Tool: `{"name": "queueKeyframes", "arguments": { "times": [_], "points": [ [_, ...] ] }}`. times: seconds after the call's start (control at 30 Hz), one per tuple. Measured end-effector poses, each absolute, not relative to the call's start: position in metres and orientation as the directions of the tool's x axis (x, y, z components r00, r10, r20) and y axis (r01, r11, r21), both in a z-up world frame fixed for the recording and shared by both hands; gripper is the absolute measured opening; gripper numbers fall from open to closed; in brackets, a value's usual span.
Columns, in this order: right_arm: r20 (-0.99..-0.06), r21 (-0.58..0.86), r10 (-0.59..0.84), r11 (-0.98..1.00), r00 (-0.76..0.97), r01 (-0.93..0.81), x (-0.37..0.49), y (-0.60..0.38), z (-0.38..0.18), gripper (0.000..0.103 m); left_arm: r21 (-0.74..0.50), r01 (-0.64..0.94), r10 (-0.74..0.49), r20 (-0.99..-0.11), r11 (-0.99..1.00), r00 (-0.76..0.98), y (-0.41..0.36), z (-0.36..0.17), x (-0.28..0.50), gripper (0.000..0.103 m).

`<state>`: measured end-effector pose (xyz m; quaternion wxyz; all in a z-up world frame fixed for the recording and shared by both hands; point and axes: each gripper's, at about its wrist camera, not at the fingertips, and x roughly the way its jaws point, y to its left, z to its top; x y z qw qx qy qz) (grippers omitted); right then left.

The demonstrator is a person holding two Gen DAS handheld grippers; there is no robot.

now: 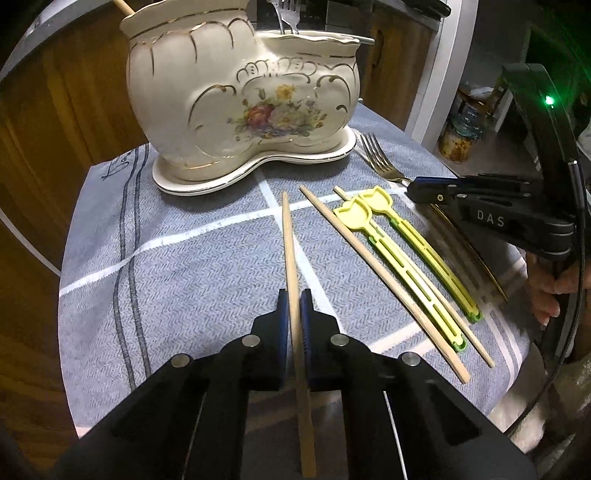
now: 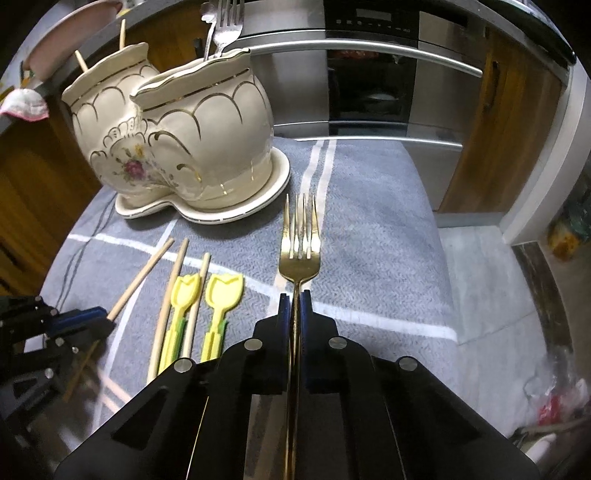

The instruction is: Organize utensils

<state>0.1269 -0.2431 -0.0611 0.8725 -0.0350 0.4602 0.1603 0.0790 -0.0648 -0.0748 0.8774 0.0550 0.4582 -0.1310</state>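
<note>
My left gripper (image 1: 294,295) is shut on a wooden chopstick (image 1: 290,243) that points toward the cream two-pot ceramic holder (image 1: 236,92). My right gripper (image 2: 294,297) is shut on a gold fork (image 2: 301,240), tines forward, right of the holder (image 2: 207,129). The right gripper also shows at the right of the left wrist view (image 1: 413,192), with the fork's tines (image 1: 376,151) ahead of it. On the cloth lie two more chopsticks (image 1: 373,266) and two yellow tulip-shaped utensils (image 1: 402,251). The holder holds silver forks (image 2: 225,26) in one pot and chopsticks (image 2: 122,33) in the other.
A grey cloth with white and dark stripes (image 1: 166,258) covers the small table. A steel oven (image 2: 369,85) and wooden cabinets (image 2: 498,129) stand behind. The table edge drops off at the right (image 2: 443,258). Jars (image 1: 461,125) stand on the floor.
</note>
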Motion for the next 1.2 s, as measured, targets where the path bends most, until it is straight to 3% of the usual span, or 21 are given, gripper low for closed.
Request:
{"name": "queueKeyframes", "arguments": {
  "times": [0.5, 0.93, 1.2],
  "points": [
    [-0.758, 0.112, 0.271, 0.95, 0.594, -0.292, 0.111, -0.255, -0.044, 0.006, -0.064, 0.3, -0.234, -0.786, 0.952, 0.573, -0.052, -0.071, 0.079, 0.006],
    [-0.594, 0.077, 0.347, 0.923, 0.726, -0.377, 0.064, -0.254, 0.007, 0.006, -0.039, 0.324, -0.269, -0.656, 0.945, 0.705, -0.035, -0.029, 0.059, 0.006],
    [-0.464, 0.08, 0.393, 0.911, 0.794, -0.404, 0.056, -0.247, 0.045, 0.006, -0.034, 0.318, -0.288, -0.519, 0.948, 0.805, -0.016, 0.008, 0.051, 0.006]
  ]
}}
